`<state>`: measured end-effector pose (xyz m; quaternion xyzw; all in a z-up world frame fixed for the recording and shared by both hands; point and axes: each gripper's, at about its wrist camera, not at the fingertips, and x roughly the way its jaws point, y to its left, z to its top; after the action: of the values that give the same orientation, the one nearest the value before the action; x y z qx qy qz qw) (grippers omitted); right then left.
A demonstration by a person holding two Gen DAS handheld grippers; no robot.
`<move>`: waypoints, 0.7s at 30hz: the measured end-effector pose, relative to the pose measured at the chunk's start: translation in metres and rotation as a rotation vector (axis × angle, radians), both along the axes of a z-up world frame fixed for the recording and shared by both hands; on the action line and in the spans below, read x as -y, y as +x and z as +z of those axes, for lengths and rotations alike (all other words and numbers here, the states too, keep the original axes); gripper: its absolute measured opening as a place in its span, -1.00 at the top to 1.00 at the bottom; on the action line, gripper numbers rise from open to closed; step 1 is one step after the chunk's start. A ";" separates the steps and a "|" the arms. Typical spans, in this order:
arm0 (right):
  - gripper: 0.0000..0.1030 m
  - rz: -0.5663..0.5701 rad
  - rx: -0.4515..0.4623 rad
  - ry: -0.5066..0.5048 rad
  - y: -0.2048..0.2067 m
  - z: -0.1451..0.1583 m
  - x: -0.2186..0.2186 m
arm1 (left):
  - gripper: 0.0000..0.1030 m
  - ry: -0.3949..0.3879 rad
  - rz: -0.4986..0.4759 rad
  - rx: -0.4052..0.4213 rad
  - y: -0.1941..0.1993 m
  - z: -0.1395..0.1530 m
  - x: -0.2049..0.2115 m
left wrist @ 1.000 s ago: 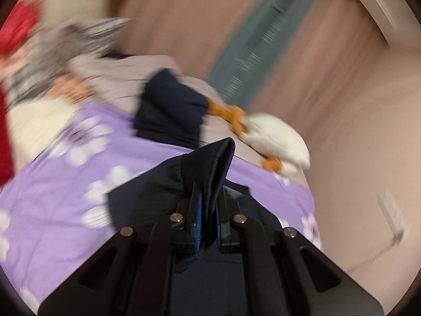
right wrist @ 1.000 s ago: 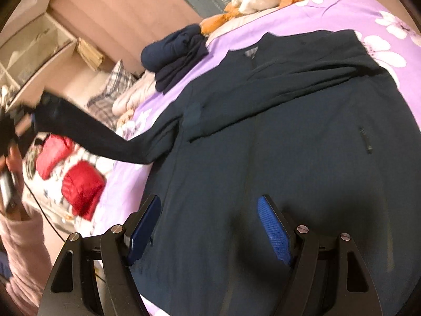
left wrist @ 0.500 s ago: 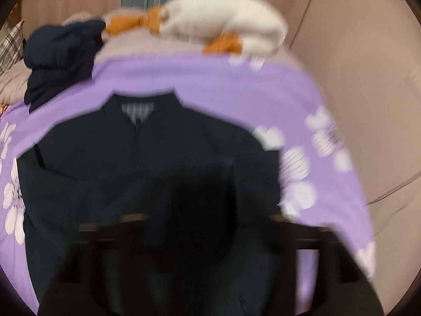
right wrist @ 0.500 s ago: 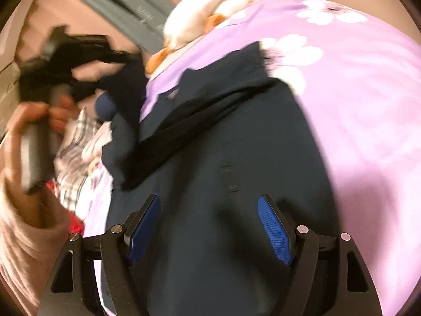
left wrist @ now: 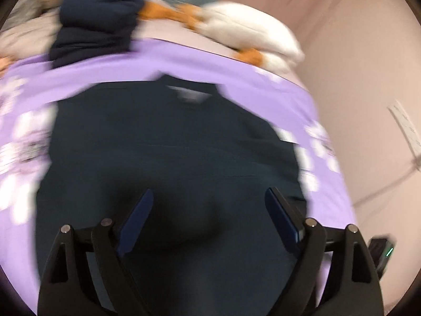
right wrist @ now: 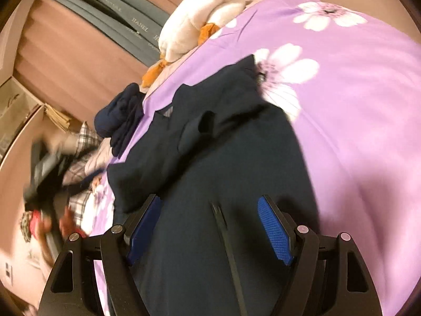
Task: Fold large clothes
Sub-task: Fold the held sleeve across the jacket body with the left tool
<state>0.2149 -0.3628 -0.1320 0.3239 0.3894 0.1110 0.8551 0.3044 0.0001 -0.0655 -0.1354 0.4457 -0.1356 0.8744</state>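
Note:
A large dark navy garment (left wrist: pixel 168 152) lies flat on the purple flowered bed cover (left wrist: pixel 313 110), collar toward the pillows. In the right wrist view the garment (right wrist: pixel 236 158) has both sleeves folded across its chest. My left gripper (left wrist: pixel 208 210) is open and empty, hovering over the garment's middle. My right gripper (right wrist: pixel 210 221) is open and empty over the garment's lower body, near a pocket zip (right wrist: pixel 223 226).
A folded navy pile (left wrist: pixel 97 21) and a white plush duck (left wrist: pixel 250 31) lie at the head of the bed; both also show in the right wrist view (right wrist: pixel 121 115), (right wrist: pixel 200 18). The wall (left wrist: pixel 368 79) is close on the right. Plaid and red items (right wrist: pixel 79 158) lie left.
My left gripper carried the sleeve cuff across the garment, let it go and opened. The sleeve now lies folded over the chest. My right gripper stayed open and shifted over the garment.

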 end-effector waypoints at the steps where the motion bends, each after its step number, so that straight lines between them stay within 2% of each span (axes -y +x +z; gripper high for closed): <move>1: -0.50 0.028 0.014 0.001 0.014 0.003 -0.005 | -0.69 0.005 0.031 -0.004 -0.004 -0.004 -0.018; 3: -0.50 0.063 0.009 0.015 0.046 0.002 -0.016 | -0.69 -0.058 0.123 -0.057 -0.013 -0.025 -0.071; 5: -0.50 0.080 -0.010 -0.005 0.074 0.001 -0.027 | -0.69 -0.163 0.217 -0.136 -0.018 -0.051 -0.116; 7: -0.50 0.049 -0.051 -0.075 0.098 -0.003 -0.037 | -0.69 -0.240 0.291 -0.210 -0.019 -0.077 -0.143; 9: -0.50 0.043 -0.110 -0.114 0.120 -0.014 -0.045 | -0.69 -0.327 0.318 -0.253 -0.017 -0.096 -0.158; 11: -0.49 0.039 -0.186 -0.074 0.136 -0.029 -0.049 | -0.69 -0.427 0.318 -0.271 -0.011 -0.110 -0.163; 13: -0.14 0.029 -0.188 -0.024 0.139 -0.035 -0.050 | -0.69 -0.491 0.302 -0.262 -0.001 -0.116 -0.159; 14: -0.03 0.011 -0.185 -0.047 0.140 -0.034 -0.050 | -0.69 -0.505 0.300 -0.258 0.003 -0.118 -0.157; 16: 0.63 -0.001 -0.180 -0.077 0.140 -0.031 -0.049 | -0.69 -0.525 0.296 -0.244 0.015 -0.120 -0.148; 18: 0.71 -0.010 -0.169 -0.061 0.141 -0.025 -0.044 | -0.68 -0.543 0.314 -0.213 0.022 -0.119 -0.149; 20: 0.74 -0.039 -0.117 -0.048 0.133 -0.010 -0.038 | -0.66 -0.569 0.359 -0.178 0.031 -0.120 -0.154; 21: 0.75 -0.054 -0.083 -0.043 0.131 -0.003 -0.036 | -0.59 -0.583 0.379 -0.165 0.031 -0.119 -0.158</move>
<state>0.3458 -0.3265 -0.1355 0.3202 0.4180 0.0660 0.8476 0.3355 0.1579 -0.1847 -0.4701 0.4242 -0.0814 0.7697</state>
